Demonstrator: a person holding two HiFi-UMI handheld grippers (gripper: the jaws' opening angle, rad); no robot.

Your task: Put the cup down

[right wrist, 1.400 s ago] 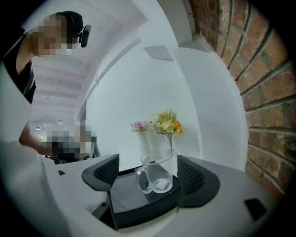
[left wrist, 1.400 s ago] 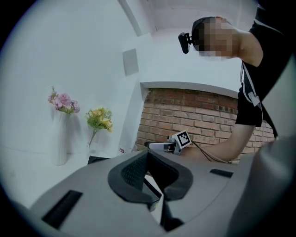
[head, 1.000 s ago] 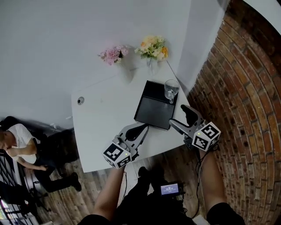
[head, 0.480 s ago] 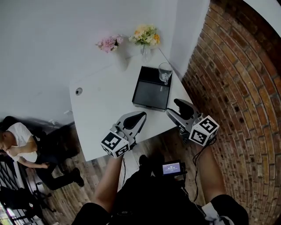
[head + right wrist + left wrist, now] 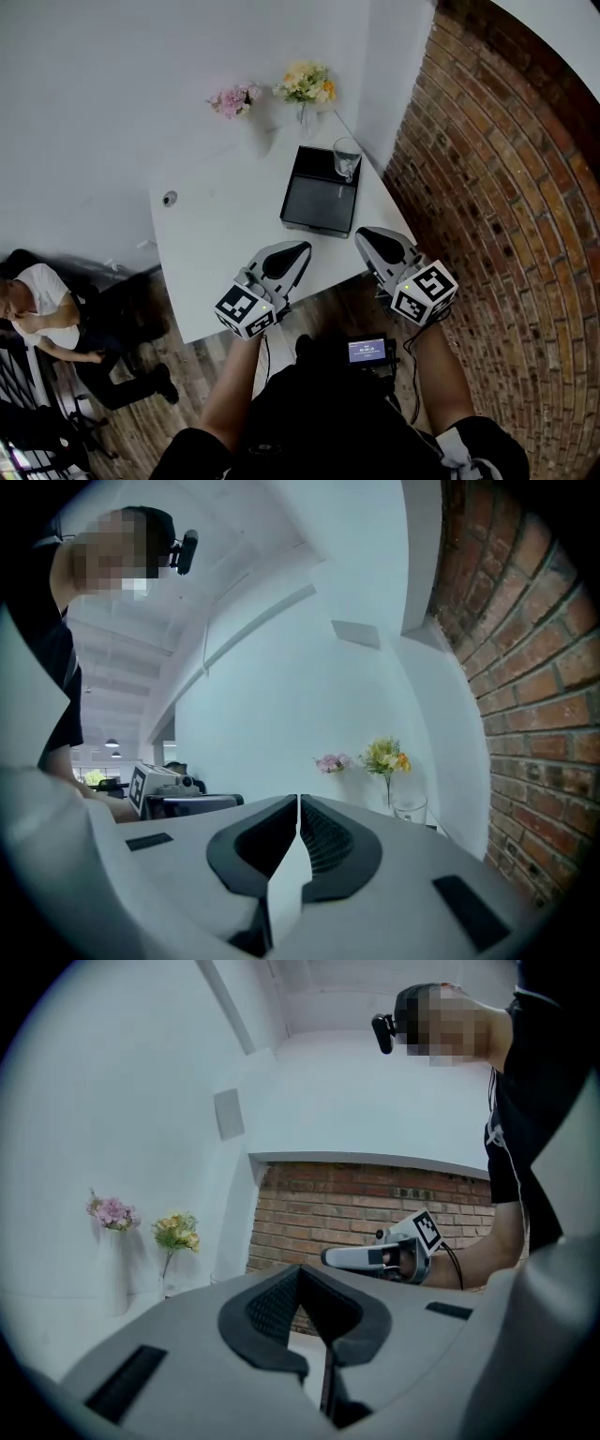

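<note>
Seemingly done: cup on the tray, claws empty

Clearly the glass cup (image 5: 346, 157) stands upright at the far right corner of the black tray (image 5: 314, 199) on the white counter (image 5: 216, 234), near the yellow flowers (image 5: 305, 82). Thin clear glass like this is probably light, rigid, slick and breakable; I would take it gently across the wall, below the rim. Both claws hover at the counter's near edge, well apart from the cup: left claw (image 5: 300, 247) pressed together on nothing, right claw (image 5: 366, 234) closing pad to pad, nothing between.
</note>
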